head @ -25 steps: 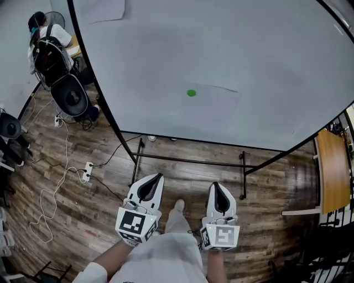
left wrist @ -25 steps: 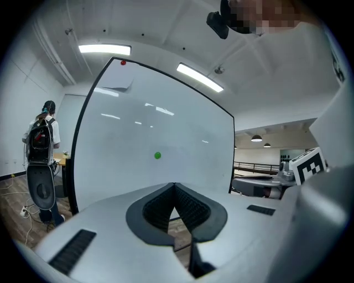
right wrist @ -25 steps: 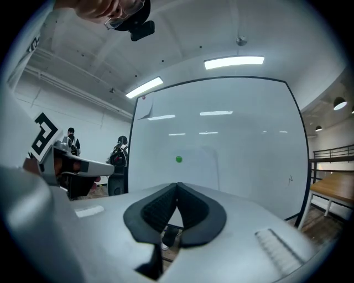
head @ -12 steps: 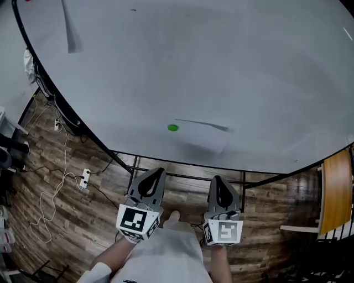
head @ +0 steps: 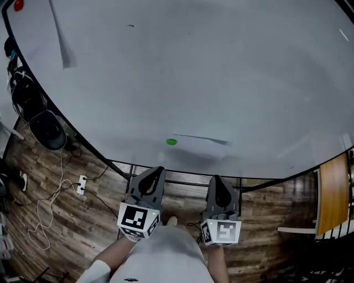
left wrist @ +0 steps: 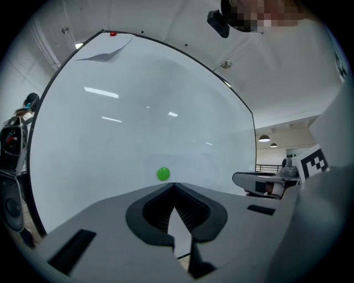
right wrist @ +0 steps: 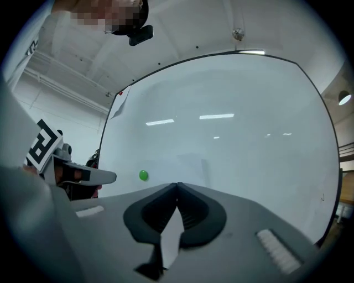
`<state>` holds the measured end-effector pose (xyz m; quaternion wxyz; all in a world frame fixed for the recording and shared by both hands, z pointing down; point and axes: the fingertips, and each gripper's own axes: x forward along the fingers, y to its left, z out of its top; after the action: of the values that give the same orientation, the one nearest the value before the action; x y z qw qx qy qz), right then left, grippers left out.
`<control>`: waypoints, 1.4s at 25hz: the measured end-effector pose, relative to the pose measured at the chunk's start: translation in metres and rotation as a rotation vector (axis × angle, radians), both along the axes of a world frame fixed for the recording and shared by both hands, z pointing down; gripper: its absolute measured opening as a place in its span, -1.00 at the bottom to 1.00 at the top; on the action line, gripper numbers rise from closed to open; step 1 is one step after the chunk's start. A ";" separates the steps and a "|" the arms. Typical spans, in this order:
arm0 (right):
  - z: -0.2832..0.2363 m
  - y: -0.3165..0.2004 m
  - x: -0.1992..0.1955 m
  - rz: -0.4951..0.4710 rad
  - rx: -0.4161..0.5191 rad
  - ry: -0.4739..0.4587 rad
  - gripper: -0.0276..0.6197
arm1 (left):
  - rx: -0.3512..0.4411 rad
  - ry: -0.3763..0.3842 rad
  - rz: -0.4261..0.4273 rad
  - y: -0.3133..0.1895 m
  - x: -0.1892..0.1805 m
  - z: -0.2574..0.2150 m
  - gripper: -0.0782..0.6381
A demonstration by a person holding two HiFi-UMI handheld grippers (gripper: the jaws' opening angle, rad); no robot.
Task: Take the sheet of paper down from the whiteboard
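Observation:
A white sheet of paper (head: 200, 146) hangs low on the whiteboard (head: 221, 72), pinned at its upper left corner by a green round magnet (head: 171, 142). The magnet (left wrist: 163, 174) shows just above my left jaws, and in the right gripper view the magnet (right wrist: 144, 176) sits left of my jaws. The paper (right wrist: 185, 168) is faint against the board. My left gripper (head: 157, 170) and right gripper (head: 218, 179) are both shut and empty, side by side, pointing at the board just short of its lower edge. The left one is below the magnet, the right one below the sheet.
A second sheet (head: 60, 38) hangs at the board's upper left under a red magnet (head: 18, 5). The board's black stand frame (head: 182, 179) is right in front of the grippers. Cables and a power strip (head: 81, 185) lie on the wood floor at left; a wooden table (head: 332, 190) stands at right.
Both grippers have come closer to the whiteboard together; the board now fills the view and the sheet with its green magnet is much nearer. Jaws stayed shut.

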<state>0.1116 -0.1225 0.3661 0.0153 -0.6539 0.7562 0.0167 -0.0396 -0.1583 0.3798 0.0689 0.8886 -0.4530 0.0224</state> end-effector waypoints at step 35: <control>-0.025 -0.070 0.030 -0.149 -0.053 0.108 -0.63 | -0.004 -0.007 0.049 -0.031 0.012 -0.005 -0.76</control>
<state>0.1420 -0.1925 0.3413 -0.0416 -0.5944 0.8025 0.0305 -0.0278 -0.1893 0.3751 0.0683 0.8993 -0.4311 0.0281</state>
